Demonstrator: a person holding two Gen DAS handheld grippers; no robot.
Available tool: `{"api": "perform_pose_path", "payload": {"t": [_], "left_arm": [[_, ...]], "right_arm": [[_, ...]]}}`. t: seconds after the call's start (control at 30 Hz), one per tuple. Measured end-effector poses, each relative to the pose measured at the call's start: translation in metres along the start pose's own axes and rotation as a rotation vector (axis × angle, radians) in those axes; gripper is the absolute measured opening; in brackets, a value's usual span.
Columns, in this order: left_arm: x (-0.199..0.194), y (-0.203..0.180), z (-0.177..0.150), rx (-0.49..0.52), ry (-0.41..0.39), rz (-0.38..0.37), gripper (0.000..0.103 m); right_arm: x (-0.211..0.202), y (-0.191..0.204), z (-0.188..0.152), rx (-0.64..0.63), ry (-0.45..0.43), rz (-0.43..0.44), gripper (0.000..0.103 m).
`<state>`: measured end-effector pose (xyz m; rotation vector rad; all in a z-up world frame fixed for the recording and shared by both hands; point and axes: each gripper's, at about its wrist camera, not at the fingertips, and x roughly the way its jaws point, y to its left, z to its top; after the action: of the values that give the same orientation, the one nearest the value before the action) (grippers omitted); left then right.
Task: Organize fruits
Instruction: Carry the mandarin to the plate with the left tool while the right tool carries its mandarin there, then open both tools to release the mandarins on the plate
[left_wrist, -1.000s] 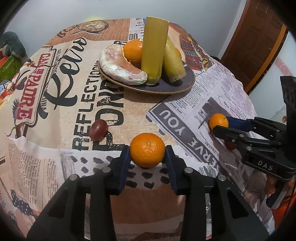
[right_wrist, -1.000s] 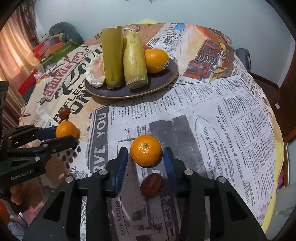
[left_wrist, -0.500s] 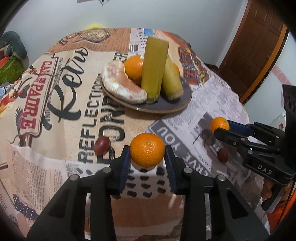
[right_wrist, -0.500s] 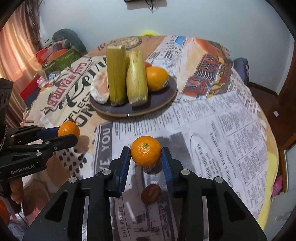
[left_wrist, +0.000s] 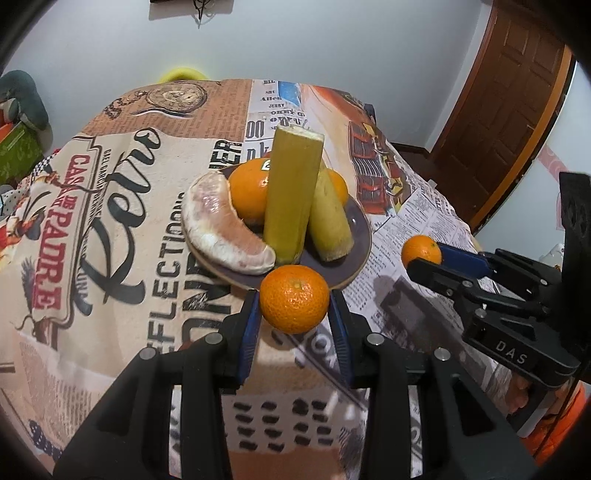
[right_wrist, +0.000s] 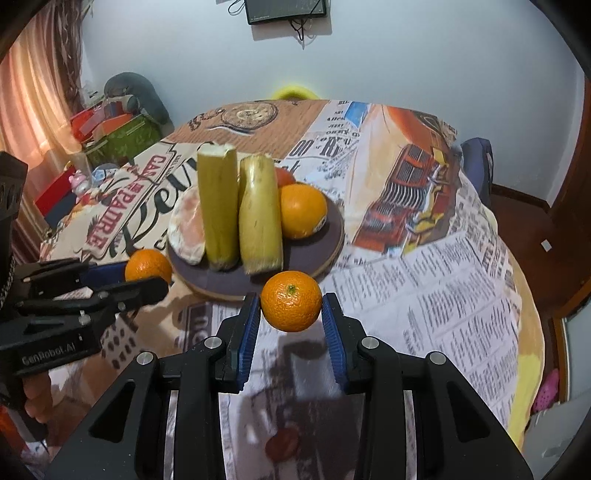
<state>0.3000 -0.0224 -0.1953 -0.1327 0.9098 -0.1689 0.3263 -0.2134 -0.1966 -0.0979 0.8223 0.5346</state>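
My left gripper is shut on a mandarin and holds it in the air just short of the near rim of the dark plate. My right gripper is shut on a second mandarin, also lifted, near the plate's front edge. The plate holds two green cane pieces, a pomelo wedge and oranges. Each gripper shows in the other's view, the right one and the left one.
A small dark red fruit lies on the newspaper-print tablecloth below my right gripper. Boxes and clutter stand beyond the table's left side. A wooden door is at the right.
Both grippers have risen off the table with their mandarins and moved forward toward the plate. The dark red fruits have dropped below and behind the fingers.
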Motion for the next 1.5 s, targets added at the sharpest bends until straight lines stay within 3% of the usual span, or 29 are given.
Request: {"api": "perform_pose_path", "payload": {"t": [0.4, 0.97, 1.13, 1.23, 1.5], "left_arm": [[0.027, -0.008, 0.014, 0.012, 0.008, 0.001, 0.037], [0.048, -0.006, 0.013, -0.014, 0.03, 0.016, 0.037], [0.048, -0.006, 0.014, -0.012, 0.037, 0.014, 0.039], [0.047, -0.005, 0.015, -0.025, 0.041, 0.013, 0.044], [0.023, -0.005, 0.015, -0.021, 0.006, 0.025, 0.044]], "right_arm": [[0.022, -0.009, 0.024, 0.005, -0.017, 0.011, 0.032], [0.058, -0.015, 0.027, -0.027, 0.052, 0.013, 0.032], [0.059, -0.013, 0.026, -0.029, 0.073, 0.015, 0.034], [0.054, -0.013, 0.028, -0.029, 0.056, 0.003, 0.045], [0.029, -0.012, 0.028, -0.025, 0.024, -0.007, 0.045]]}}
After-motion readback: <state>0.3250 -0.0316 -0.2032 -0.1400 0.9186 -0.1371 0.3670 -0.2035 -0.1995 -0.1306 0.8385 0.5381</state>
